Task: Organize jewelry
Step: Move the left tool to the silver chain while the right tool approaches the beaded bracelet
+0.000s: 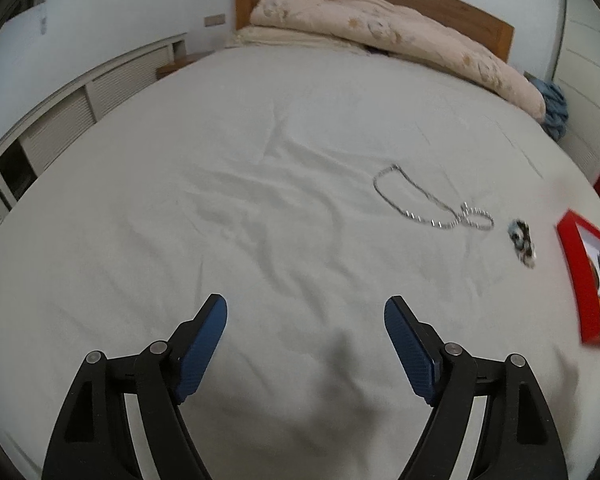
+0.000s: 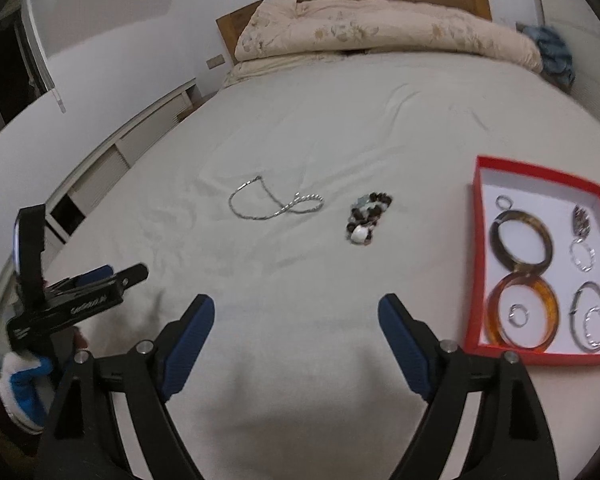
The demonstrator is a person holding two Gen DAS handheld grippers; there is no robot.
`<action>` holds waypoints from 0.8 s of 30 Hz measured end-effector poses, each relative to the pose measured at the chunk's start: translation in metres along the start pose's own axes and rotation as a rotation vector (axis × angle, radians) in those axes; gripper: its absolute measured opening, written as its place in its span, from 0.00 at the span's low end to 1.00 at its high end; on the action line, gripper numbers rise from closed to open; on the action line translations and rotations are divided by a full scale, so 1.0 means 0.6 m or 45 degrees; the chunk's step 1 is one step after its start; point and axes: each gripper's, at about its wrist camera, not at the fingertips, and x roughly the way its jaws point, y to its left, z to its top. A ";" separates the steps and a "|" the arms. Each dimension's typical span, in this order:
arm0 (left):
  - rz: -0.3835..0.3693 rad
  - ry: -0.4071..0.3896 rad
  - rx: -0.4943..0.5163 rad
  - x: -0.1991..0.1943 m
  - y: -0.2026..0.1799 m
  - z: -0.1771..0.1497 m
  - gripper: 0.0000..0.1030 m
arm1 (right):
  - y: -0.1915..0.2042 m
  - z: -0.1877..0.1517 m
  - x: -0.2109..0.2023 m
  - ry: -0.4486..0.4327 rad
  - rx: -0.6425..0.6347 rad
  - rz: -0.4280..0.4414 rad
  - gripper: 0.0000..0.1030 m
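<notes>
While both tools hover empty above the bed, their blue-padded jaws spread wide, nothing is gripped on either side. The right gripper (image 2: 296, 312) points across the pale grey bedsheet (image 2: 300, 128) with bare cloth between its fingers, and the left gripper (image 1: 305, 312) looks over the same sheet from further left; its black body also shows at the left edge of the right wrist view.

Two pieces lie loose on the sheet ahead of the right gripper. Nearer its line is a bunched bracelet of dark brown, pale green and white beads (image 2: 367, 218), and to the left of that, apart from it, a thin silver chain necklace (image 2: 272, 204) lies in a loose figure-eight loop. To the right rests a shallow red cardboard box with a white floor (image 2: 476, 264), already holding two large amber and brown bangles, several silver rings and hoops, and a small dark patterned pendant.

The beaded bracelet looks the likelier next pick for the right gripper, being nearer the box. A good grasp would come down over the bunched middle and close across several beads at once, not on one strand. The sheet is soft, so pressing low risks pinching cloth; the chain may slip through a light grip.
</notes>
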 end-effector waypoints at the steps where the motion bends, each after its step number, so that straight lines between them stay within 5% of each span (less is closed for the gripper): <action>1: -0.008 -0.002 -0.009 0.002 0.001 0.004 0.78 | -0.002 0.002 0.002 0.014 -0.002 0.000 0.81; 24: 0.017 -0.051 0.171 0.042 -0.090 0.062 0.78 | -0.024 0.046 0.036 0.003 -0.030 -0.136 0.81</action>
